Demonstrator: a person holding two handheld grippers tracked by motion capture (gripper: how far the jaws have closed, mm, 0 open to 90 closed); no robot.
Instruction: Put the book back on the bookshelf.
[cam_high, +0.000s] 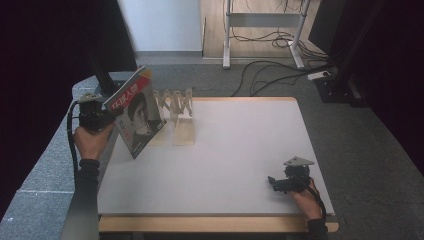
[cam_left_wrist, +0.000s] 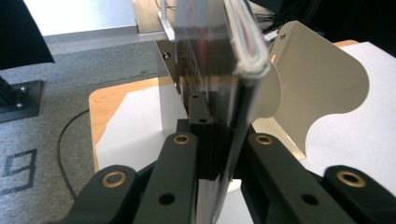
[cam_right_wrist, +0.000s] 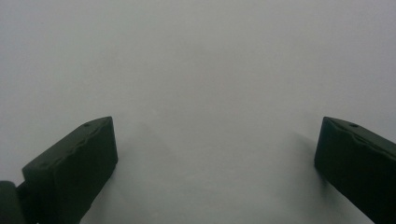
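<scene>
Left tool (cam_high: 111, 118) clamping the magazine (cam_high: 135, 112) by its edge, holding it up tilted off the tabletop (cam_high: 225, 150) at the left rear corner. Cover with a portrait and red title block facing right-front in the high view. In the left gripper view, magazine (cam_left_wrist: 224, 70) sitting edge-on between the jaws, pages fanning at the top, jaws pressing on both sides. Magazine hanging just beside the rack of cream bookend dividers (cam_high: 176, 107), lower corner close to the tabletop; touching or not, cannot tell. One curved divider plate (cam_left_wrist: 317, 79) standing upright right behind the magazine in the left gripper view. Right tool (cam_high: 274, 182) resting low at the front right of the tabletop, well apart from the magazine. Right tool's jaws standing wide apart over bare white surface (cam_right_wrist: 201, 70), gripping nothing.
</scene>
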